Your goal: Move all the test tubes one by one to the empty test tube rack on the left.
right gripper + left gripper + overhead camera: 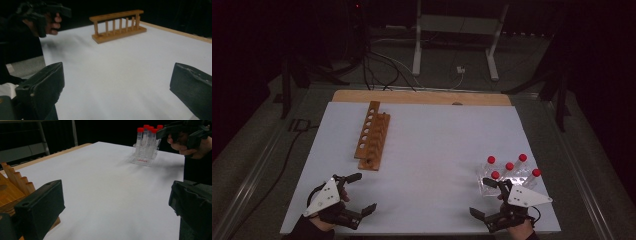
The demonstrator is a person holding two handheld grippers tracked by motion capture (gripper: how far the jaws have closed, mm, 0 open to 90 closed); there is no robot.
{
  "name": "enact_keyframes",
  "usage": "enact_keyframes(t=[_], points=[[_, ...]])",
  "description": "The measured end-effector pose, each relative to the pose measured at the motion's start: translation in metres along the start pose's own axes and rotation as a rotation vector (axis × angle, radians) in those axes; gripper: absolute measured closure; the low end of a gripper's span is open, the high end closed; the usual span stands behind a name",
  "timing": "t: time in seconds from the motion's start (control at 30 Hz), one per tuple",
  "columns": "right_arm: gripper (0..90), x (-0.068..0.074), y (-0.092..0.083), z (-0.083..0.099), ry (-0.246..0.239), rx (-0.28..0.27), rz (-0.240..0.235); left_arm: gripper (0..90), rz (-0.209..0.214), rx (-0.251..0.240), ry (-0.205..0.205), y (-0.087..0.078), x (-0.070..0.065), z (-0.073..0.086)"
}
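Observation:
A wooden tube rack (373, 136) with empty holes stands at the table's left middle, and shows far off in the right gripper view (117, 25). At the right, a clear plastic rack (507, 175) holds several red-capped tubes (509, 166), which stand upright (147, 137). My left gripper (364, 192) rests near the front left edge, open, with only bare white table between its jaws (116, 205). My right gripper (486, 198) is open and empty (117, 87) at the front right, just in front of the clear rack.
A white sheet (432, 150) covers the table, with a wooden edge (422, 97) along the back. Dark floor, cables (382, 70) and a white stand (457, 30) lie beyond. The wooden rack's end (12, 185) sits close to my left gripper's left jaw.

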State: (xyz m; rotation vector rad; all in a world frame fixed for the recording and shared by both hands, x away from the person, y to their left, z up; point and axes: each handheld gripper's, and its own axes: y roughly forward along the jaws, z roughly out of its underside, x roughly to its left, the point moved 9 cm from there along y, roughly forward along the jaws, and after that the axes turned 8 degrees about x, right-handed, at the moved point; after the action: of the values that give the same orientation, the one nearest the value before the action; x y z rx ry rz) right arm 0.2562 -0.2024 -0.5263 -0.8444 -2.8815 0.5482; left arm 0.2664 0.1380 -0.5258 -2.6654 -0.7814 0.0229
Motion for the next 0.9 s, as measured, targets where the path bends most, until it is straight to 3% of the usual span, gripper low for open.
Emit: enact_keyframes(t=[0.13, 0.27, 0.43, 0.5, 0.67, 0.73, 0.77, 0.9], points=[[0.0, 0.002, 0.005, 0.002, -0.004, 0.044, 0.001, 0.9, 0.006, 0.004, 0.002, 0.001, -0.001, 0.000], [0.0, 0.008, 0.007, -0.004, -0.006, 0.054, -0.006, 0.9, 0.003, 0.005, -0.001, 0.001, -0.001, 0.000], [0.0, 0.010, 0.004, -0.018, -0.003, 0.033, 0.000, 0.9, 0.005, -0.001, -0.005, 0.000, 0.000, -0.001], [0.0, 0.010, -0.001, -0.033, 0.000, 0.005, 0.022, 0.9, 0.007, -0.001, -0.005, 0.000, 0.000, 0.000], [0.0, 0.003, -0.009, -0.046, 0.008, -0.015, 0.067, 0.9, 0.007, -0.003, -0.007, 0.000, 0.000, -0.001], [0.0, -0.004, -0.016, -0.051, 0.015, -0.017, 0.118, 0.9, 0.009, -0.005, -0.011, 0.000, 0.000, -0.001], [0.0, -0.004, -0.016, -0.051, 0.015, -0.017, 0.118, 0.9, 0.009, -0.006, -0.011, 0.000, 0.000, -0.001], [0.0, -0.015, -0.025, -0.055, 0.037, -0.012, 0.193, 0.9, 0.011, -0.007, -0.014, 0.000, -0.001, -0.001]])
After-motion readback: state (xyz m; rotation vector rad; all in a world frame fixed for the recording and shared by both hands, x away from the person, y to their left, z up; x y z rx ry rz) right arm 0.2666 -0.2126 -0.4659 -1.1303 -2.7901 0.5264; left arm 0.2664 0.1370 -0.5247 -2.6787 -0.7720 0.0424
